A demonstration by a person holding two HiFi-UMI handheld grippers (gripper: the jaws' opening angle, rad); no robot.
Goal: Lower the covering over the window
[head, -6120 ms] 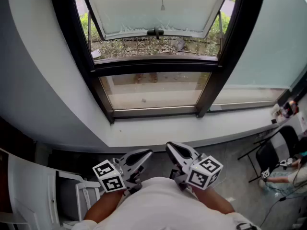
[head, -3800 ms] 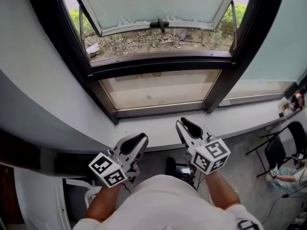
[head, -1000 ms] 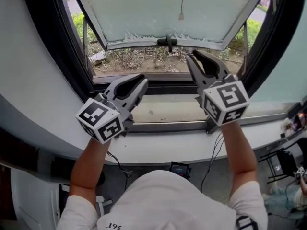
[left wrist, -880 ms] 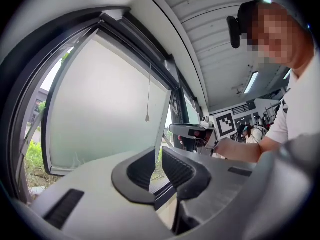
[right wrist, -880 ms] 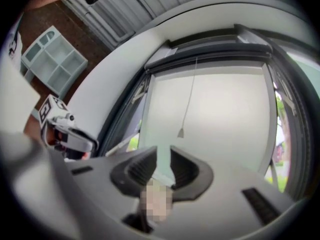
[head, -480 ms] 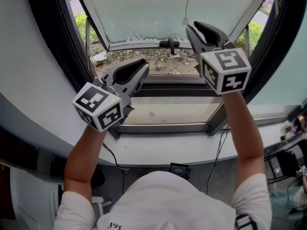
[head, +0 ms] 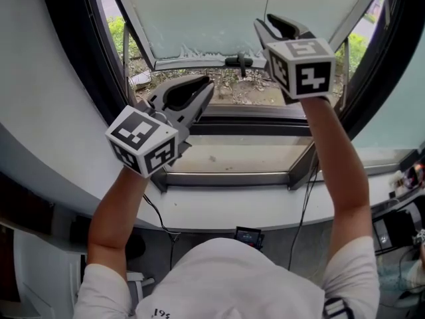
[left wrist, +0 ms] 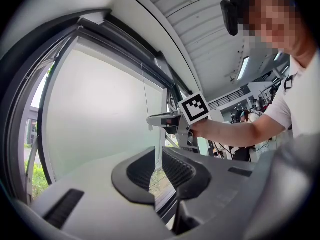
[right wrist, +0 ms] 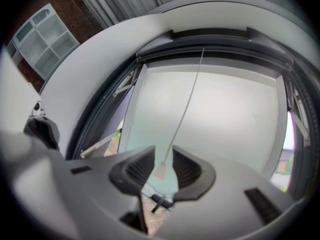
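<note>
Reach for cord in hand. Right gripper (head: 269,26) sits upper right of centre in head view, held high before the window pane (head: 199,18). Its jaws stand narrowly apart and have just been opening. The pull cord (right wrist: 187,101) hangs with its end tab (right wrist: 161,170) between them, unpinched. Left gripper (head: 199,92), left of centre, closed and empty. Covering itself out of view, likely above. Next: pinch tab squarely, draw straight down.

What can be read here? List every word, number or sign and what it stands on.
"194": white shirt, at the head view's bottom edge, partly cut off.
Sleeve patch: too small to read.
Left hand-held gripper and right hand-held gripper: square marker patterns only, no letters.
</note>
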